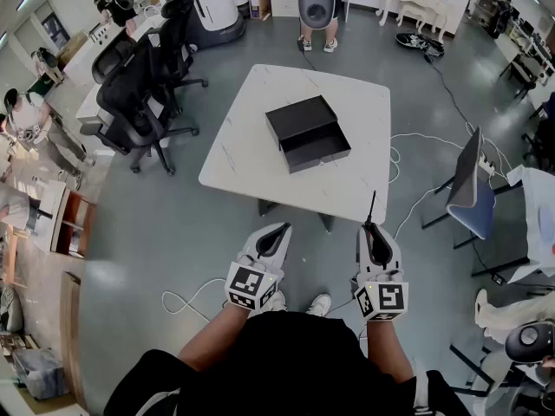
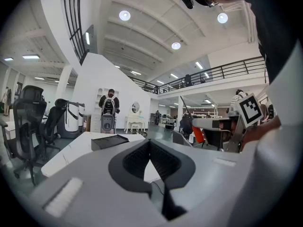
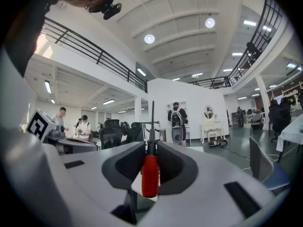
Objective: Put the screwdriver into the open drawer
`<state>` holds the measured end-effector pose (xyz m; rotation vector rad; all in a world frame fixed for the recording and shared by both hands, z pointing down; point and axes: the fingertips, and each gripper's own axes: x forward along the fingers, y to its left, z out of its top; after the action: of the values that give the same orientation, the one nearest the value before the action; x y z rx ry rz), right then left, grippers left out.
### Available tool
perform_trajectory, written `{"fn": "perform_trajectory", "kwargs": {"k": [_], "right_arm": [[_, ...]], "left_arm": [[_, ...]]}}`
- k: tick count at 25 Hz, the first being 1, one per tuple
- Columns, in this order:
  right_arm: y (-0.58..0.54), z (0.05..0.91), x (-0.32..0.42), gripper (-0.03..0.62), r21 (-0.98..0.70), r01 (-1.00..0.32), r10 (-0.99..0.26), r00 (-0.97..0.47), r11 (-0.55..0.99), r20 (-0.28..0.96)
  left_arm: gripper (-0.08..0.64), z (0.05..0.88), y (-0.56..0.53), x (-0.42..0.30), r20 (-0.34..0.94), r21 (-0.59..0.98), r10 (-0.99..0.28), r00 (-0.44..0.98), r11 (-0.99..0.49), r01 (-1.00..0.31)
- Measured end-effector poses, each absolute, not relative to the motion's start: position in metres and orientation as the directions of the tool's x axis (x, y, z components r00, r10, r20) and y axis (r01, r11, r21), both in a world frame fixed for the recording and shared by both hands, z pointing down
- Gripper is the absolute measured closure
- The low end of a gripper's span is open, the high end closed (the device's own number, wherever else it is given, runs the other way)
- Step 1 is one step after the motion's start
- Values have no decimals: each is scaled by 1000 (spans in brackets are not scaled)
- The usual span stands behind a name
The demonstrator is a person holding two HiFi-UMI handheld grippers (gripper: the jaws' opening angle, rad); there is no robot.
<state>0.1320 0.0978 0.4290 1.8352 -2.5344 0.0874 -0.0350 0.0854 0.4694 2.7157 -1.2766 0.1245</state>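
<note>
A black drawer unit (image 1: 297,118) sits on the white table (image 1: 260,163), its drawer (image 1: 317,151) pulled open toward me. My right gripper (image 1: 368,226) hangs over the floor short of the table's near edge, shut on the screwdriver (image 1: 372,208). The red handle (image 3: 150,174) is pinched between the jaws of the right gripper (image 3: 151,145), and the dark shaft (image 3: 152,119) points ahead. The left gripper (image 1: 279,229) hovers beside it at the same distance from the table. In the left gripper view the left gripper (image 2: 150,143) is shut and empty, with the drawer unit (image 2: 110,142) ahead.
Black office chairs (image 1: 139,94) stand left of the table. A blue chair (image 1: 473,198) stands to its right. Cables (image 1: 408,154) trail over the grey floor. A person (image 1: 318,7) stands beyond the table's far side. A wooden shelf (image 1: 69,224) is at the left.
</note>
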Motion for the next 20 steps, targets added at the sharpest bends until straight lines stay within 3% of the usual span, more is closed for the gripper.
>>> {"fn": "perform_trajectory", "kwargs": {"k": [20], "right_arm": [[104, 416, 99, 515, -65, -963, -965, -263, 263, -12]], "left_arm": [[552, 474, 91, -66, 111, 108, -721, 684, -675, -730]]}}
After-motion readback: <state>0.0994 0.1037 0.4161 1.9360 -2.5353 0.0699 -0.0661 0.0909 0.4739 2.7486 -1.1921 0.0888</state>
